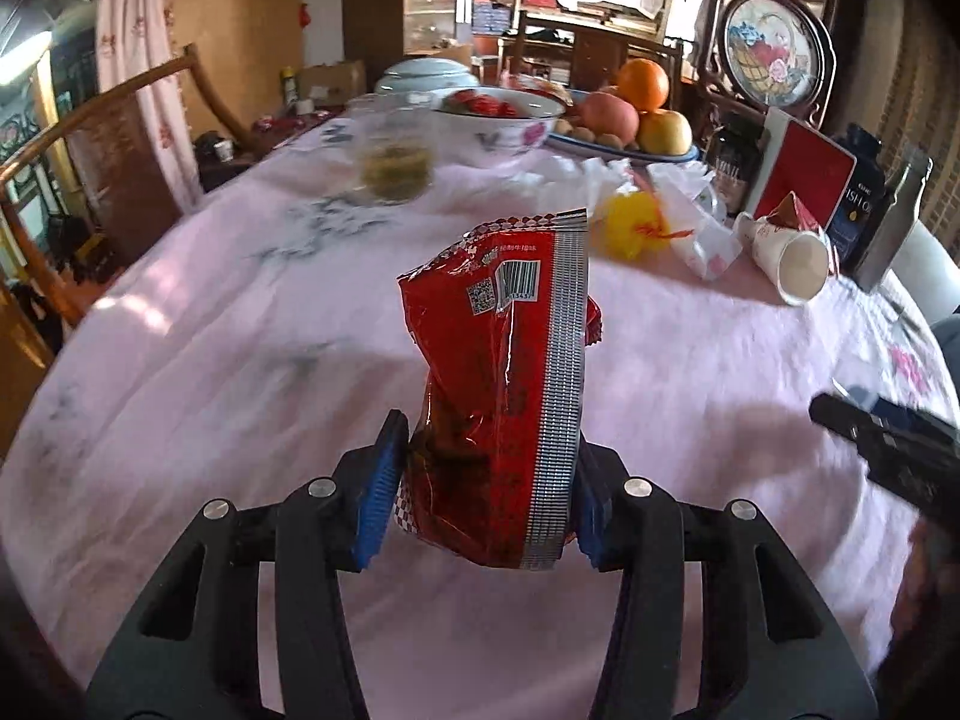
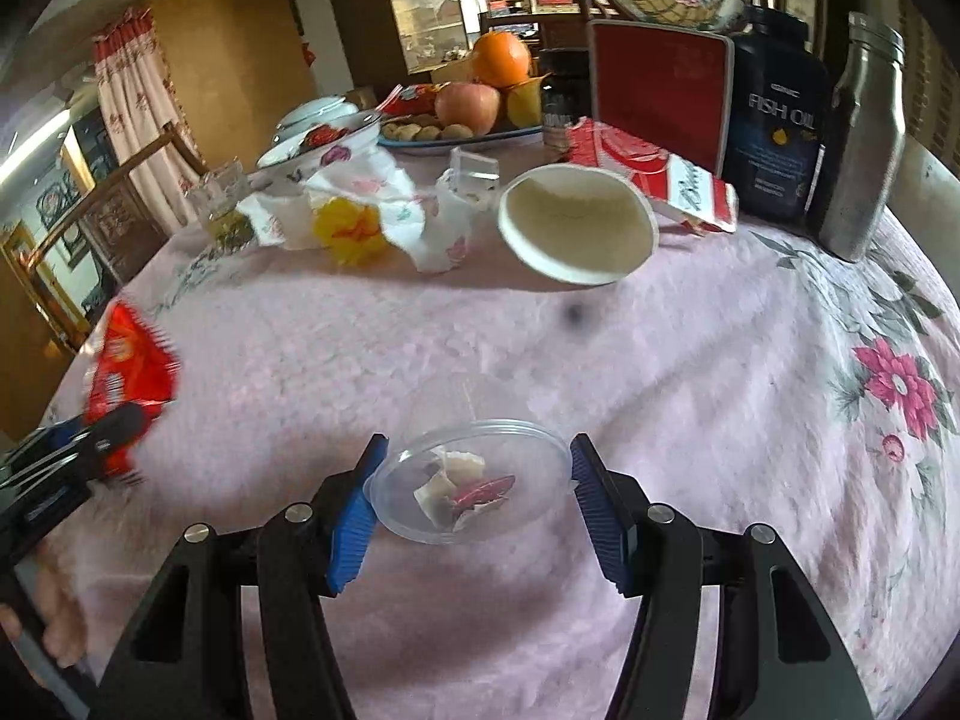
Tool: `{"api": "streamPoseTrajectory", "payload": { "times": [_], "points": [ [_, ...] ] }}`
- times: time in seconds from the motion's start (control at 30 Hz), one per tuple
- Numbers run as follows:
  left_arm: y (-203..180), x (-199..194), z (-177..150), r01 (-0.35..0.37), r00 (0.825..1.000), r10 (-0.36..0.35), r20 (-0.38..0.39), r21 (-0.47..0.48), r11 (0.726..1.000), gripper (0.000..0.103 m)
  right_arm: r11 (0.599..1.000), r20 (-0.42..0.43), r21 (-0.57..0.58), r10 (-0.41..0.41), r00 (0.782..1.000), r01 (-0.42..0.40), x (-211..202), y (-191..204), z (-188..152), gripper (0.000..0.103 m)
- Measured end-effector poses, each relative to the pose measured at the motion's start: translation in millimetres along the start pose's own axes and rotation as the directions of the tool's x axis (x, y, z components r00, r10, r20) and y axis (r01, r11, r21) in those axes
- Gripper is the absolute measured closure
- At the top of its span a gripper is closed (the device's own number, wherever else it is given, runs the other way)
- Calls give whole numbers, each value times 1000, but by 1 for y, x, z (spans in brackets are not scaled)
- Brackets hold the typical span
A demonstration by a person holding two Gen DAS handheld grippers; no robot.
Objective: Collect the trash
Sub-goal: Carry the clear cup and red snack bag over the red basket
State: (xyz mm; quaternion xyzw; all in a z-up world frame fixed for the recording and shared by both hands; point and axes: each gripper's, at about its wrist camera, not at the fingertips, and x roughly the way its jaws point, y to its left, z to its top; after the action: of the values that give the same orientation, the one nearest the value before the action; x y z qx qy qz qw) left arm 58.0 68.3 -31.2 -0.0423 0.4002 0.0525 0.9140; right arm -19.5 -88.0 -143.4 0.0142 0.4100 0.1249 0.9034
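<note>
My left gripper point(image 1: 483, 498) is shut on a red snack wrapper point(image 1: 504, 384) and holds it upright above the pink tablecloth point(image 1: 240, 360). The wrapper also shows at the left of the right wrist view point(image 2: 129, 372). My right gripper point(image 2: 471, 492) has its blue pads on both sides of a clear plastic cup point(image 2: 468, 480) with a used tea bag inside; the pads touch its rim. A tipped white paper cup point(image 2: 576, 228), crumpled tissues point(image 2: 384, 198) and a yellow wrapper point(image 2: 351, 228) lie further back on the table.
At the back stand a fruit plate point(image 2: 468, 132), a flowered bowl point(image 2: 324, 150), a glass point(image 2: 222, 204), a red box point(image 2: 660, 90), a fish oil bottle point(image 2: 774, 120) and a metal flask point(image 2: 864, 132). A red-and-white carton point(image 2: 654, 174) lies behind the paper cup. A wooden chair point(image 1: 90, 138) stands left.
</note>
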Motion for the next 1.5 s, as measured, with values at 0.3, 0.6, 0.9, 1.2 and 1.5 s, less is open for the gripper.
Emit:
{"api": "streamPoseTrajectory", "payload": {
  "times": [0.3,0.6,0.9,1.2,1.5],
  "points": [
    [41,-45,-23,-27,999,29,39,-49,998,54,1000,22,-29,-7,1000,8,-9,17,-1,42],
    [56,-62,-37,-21,998,25,51,-61,998,54,995,47,-38,89,995,-88,-48,55,-23,43],
    [74,-78,-48,-21,997,29,73,-101,995,54,975,24,-71,214,977,-212,-64,111,-46,43],
    [132,-120,-65,-47,987,78,141,-212,976,54,904,-16,-152,402,915,-400,-75,199,-49,43],
    [223,-175,-115,-172,952,252,172,-379,909,54,750,-136,-372,538,832,-546,-89,345,-67,43]
  ]
}}
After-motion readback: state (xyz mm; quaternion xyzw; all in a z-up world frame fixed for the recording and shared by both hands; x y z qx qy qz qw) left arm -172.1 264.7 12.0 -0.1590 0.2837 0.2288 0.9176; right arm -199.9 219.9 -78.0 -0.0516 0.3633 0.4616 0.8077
